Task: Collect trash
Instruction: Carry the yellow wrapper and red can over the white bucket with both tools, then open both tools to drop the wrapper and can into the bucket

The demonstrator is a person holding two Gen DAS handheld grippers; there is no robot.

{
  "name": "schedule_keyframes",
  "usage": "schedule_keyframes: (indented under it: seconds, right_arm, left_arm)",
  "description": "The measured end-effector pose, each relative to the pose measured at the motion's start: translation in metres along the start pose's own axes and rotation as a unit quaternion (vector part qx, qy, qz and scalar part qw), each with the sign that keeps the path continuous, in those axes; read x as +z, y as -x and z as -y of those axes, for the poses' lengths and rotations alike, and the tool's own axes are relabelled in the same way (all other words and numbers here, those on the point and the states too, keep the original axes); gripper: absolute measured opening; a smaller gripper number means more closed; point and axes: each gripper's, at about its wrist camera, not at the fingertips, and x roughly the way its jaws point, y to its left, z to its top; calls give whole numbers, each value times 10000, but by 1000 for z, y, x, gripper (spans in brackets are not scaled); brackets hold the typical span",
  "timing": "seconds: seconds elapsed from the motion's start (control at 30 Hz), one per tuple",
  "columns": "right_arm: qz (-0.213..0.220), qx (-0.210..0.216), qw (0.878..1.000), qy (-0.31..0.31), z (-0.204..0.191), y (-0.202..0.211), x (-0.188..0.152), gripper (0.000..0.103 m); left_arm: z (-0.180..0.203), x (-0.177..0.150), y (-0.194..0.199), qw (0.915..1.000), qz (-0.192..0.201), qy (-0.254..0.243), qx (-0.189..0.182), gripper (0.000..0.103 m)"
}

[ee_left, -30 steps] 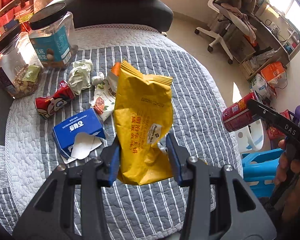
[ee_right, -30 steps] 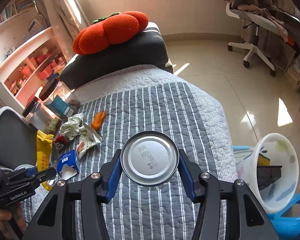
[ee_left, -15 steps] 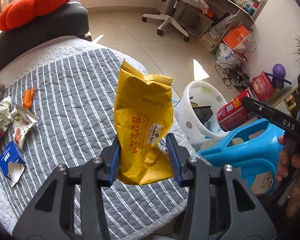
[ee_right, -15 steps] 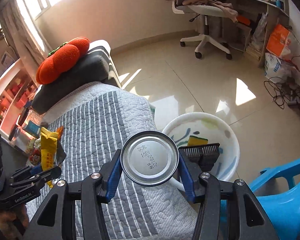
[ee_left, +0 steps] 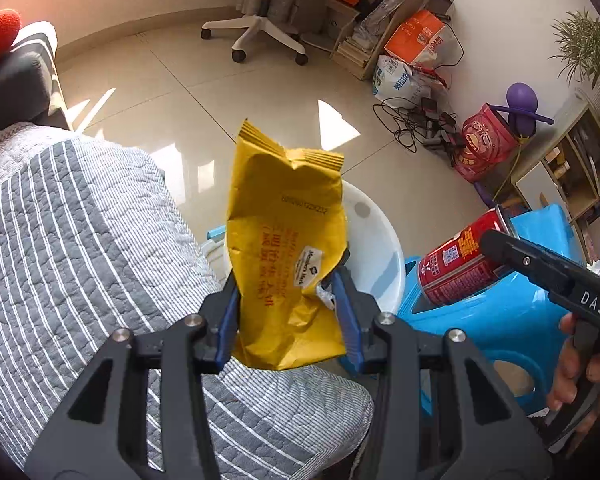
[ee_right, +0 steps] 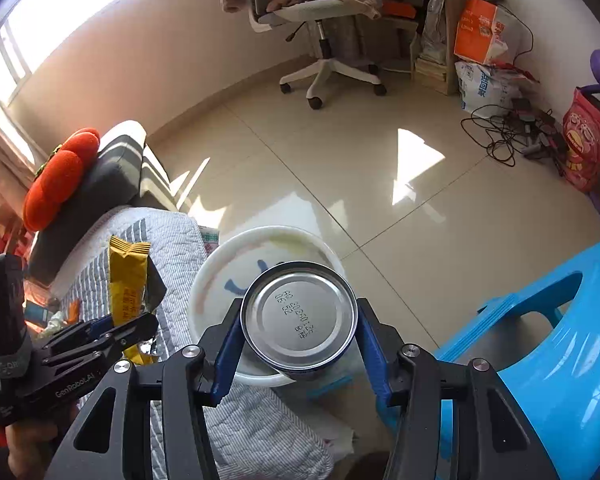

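Flanking white bin [ee_right: 203, 280]: striped quilt [ee_left: 79, 240] | blue stool [ee_right: 540, 340] | nothing blocking

Left gripper [ee_left: 285, 316]: matte black arms, blue finger pads [ee_left: 224, 328], silver screws; "GenRobot.AI" printed white on the side.
Right gripper [ee_right: 300, 350]: same black-and-blue build; "DAS" lettering.
Right hand [ee_left: 576, 364]: bare skin, no sleeve seen.

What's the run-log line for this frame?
left gripper: shut on yellow snack bag | right gripper: shut on can | both above white bin
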Motion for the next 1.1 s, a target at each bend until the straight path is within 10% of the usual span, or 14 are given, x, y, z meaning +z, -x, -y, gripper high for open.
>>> schedule_keyframes:
  seconds: [0.47, 1.1]
  right_arm:
    - [-75, 36, 9996, -276, 12, -12, 11, 54]
    - [-201, -90, 9997, -132, -34, -60, 18, 55]
  left_arm:
    - [6, 2, -13, 9987, 24, -487, 158, 98]
    - [-91, -56, 83, 9967, 266, 401, 658, 102]
